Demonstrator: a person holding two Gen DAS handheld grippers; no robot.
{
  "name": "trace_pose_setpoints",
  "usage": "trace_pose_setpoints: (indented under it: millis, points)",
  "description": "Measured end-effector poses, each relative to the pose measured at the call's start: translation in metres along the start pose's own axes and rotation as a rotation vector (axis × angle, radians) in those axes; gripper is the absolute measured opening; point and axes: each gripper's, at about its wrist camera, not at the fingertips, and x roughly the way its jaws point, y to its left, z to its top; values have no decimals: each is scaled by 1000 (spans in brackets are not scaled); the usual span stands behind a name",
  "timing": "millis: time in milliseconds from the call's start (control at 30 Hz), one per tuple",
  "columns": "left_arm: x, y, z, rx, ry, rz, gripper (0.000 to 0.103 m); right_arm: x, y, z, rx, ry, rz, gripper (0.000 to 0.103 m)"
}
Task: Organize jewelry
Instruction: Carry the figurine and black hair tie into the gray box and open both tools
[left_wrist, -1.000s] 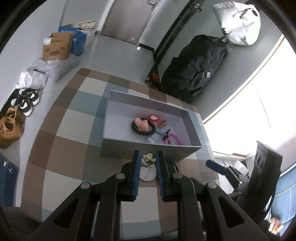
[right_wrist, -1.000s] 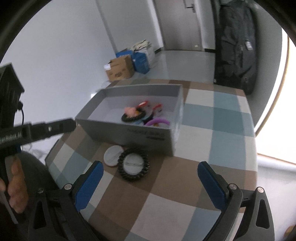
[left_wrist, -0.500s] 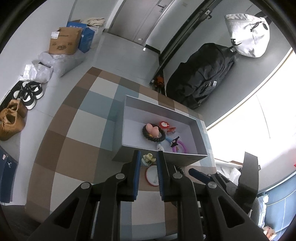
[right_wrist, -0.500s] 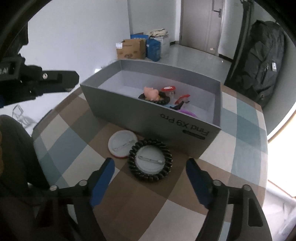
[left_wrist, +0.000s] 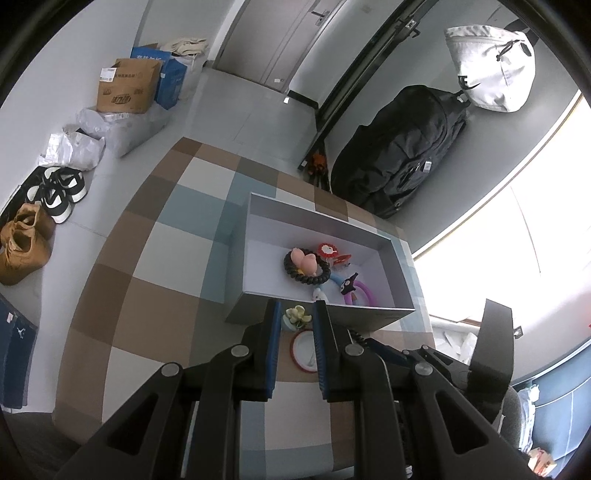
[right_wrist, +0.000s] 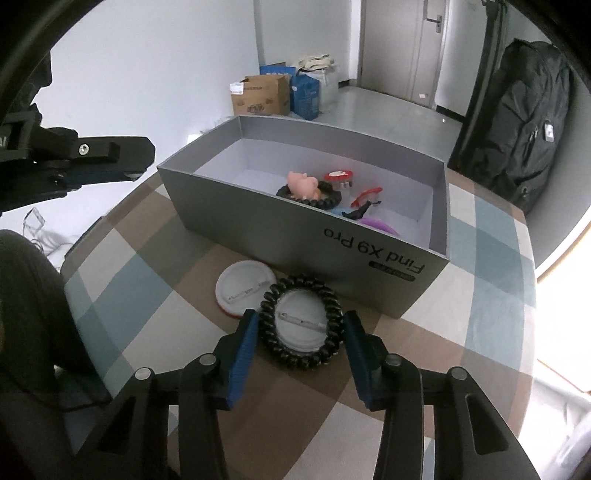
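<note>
A person working with two hand-held grippers sorted small accessories into a grey box (right_wrist: 306, 236) on a checked tablecloth (right_wrist: 155, 273). The left gripper (left_wrist: 294, 321), held above the near wall of the box, had its fingers clamped on a small pale-green flower piece (left_wrist: 296, 316), apparently lifted for dropping inside.

The right gripper (right_wrist: 300, 328) sat low over the cloth just in front of the box, its blue pads (right_wrist: 246, 334) straddling a black coiled hair tie (right_wrist: 301, 325). Its jaws had just been closing, with the coil between them; the pads stood right at the coil's left and right edges, and whether they already pressed on it could not be told. The coil ringed a white round badge (right_wrist: 301, 323) lying pin-side up, so a squeeze across the ring looked likely to lift the tie and perhaps the badge with it. A second white badge with a red rim (right_wrist: 242, 286) lay touching the coil on its left, close to the box wall.

Inside the box, gathered toward its right half, lay another black coiled tie (right_wrist: 310, 195) carrying a pink pig figure (right_wrist: 303, 182), a red-and-white mushroom piece (right_wrist: 338, 175), a red clip (right_wrist: 365, 195), a small dark figure (right_wrist: 356, 213) and a purple ring (right_wrist: 380, 225). The left half of the box floor was bare.
</note>
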Motion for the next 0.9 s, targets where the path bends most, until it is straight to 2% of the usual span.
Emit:
trace_pose_setpoints:
  millis: [367, 633, 900]
  points:
    - [0, 0, -3, 5, 8, 16, 12, -18, -9, 5, 53, -49, 47, 43]
    - [-4, -5, -5, 20, -16, 33, 12, -40, -14, 13, 99, -131, 114, 43]
    - [-6, -20, 2, 55, -36, 34, 12, -67, -19, 16, 127, -251, 160, 43]
